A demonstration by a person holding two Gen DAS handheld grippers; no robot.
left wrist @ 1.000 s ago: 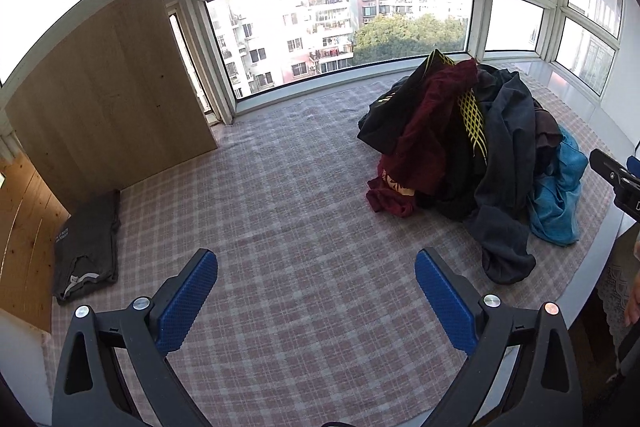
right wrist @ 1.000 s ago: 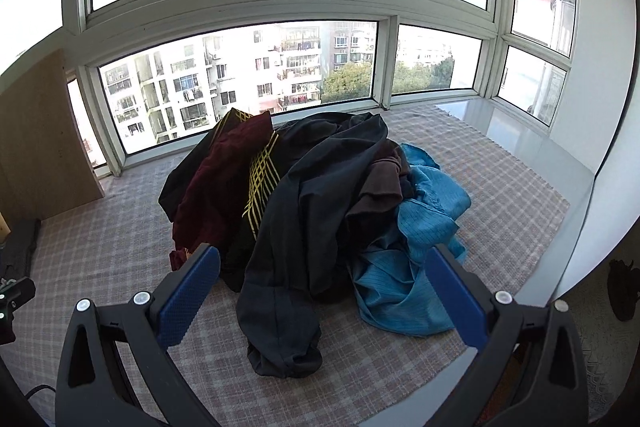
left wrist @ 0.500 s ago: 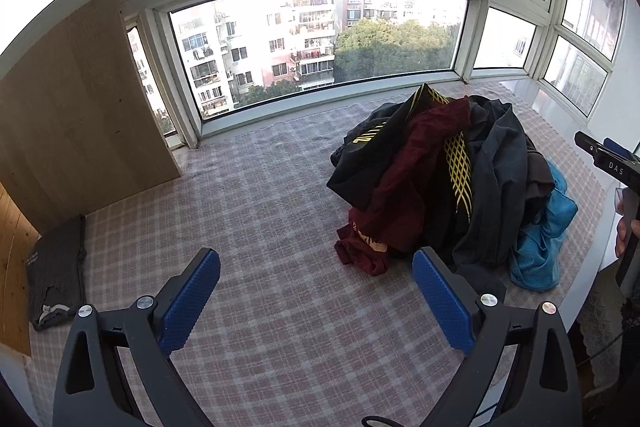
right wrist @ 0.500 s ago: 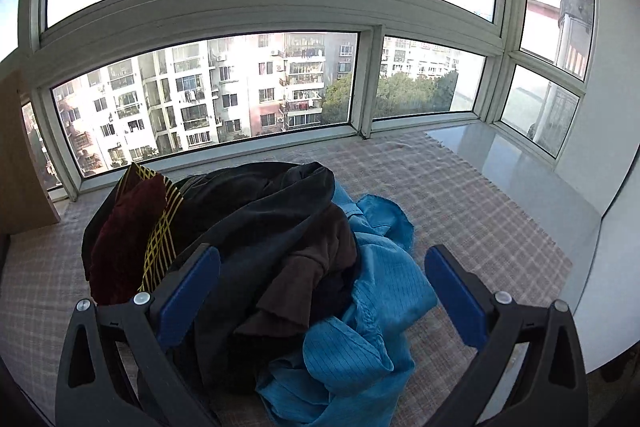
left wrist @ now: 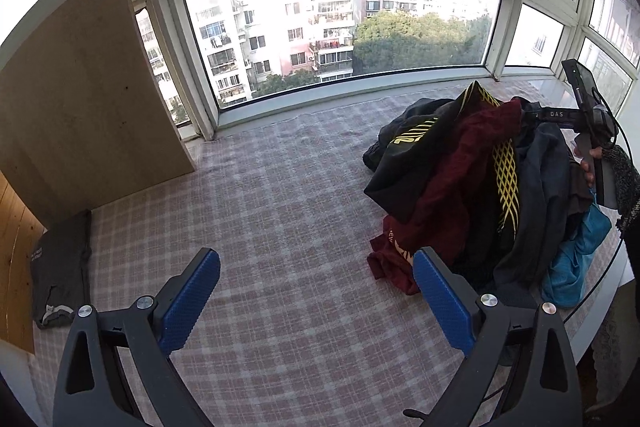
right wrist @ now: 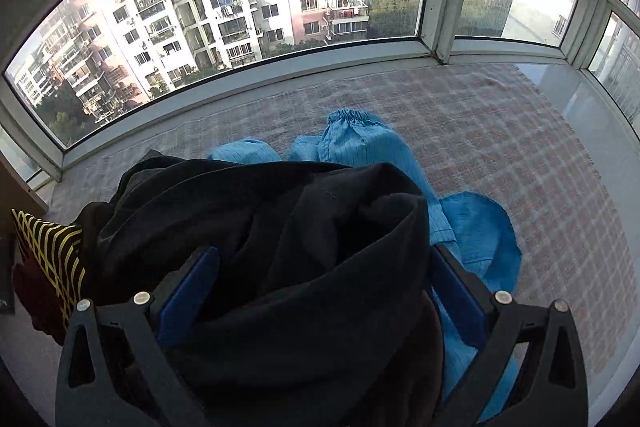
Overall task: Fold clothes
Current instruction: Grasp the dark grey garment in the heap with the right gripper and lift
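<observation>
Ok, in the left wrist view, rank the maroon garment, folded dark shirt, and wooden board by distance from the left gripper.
1. Maroon garment, just right of the left gripper.
2. Folded dark shirt, far left.
3. Wooden board, back left by the window.

checked cloth [left wrist: 280, 227] carries a clothes pile [left wrist: 500, 187] and folded dark garment [left wrist: 60, 267]

You have one heap of clothes [left wrist: 492, 195] on the checked cloth [left wrist: 280, 211], holding at least four garments: one maroon [left wrist: 456, 179], one black with yellow lattice print [left wrist: 505, 167], one dark grey [right wrist: 280, 227] and one blue [right wrist: 360, 143]. One folded dark garment [left wrist: 60, 267] lies apart. One wooden board [left wrist: 80, 99] leans by the window.
</observation>
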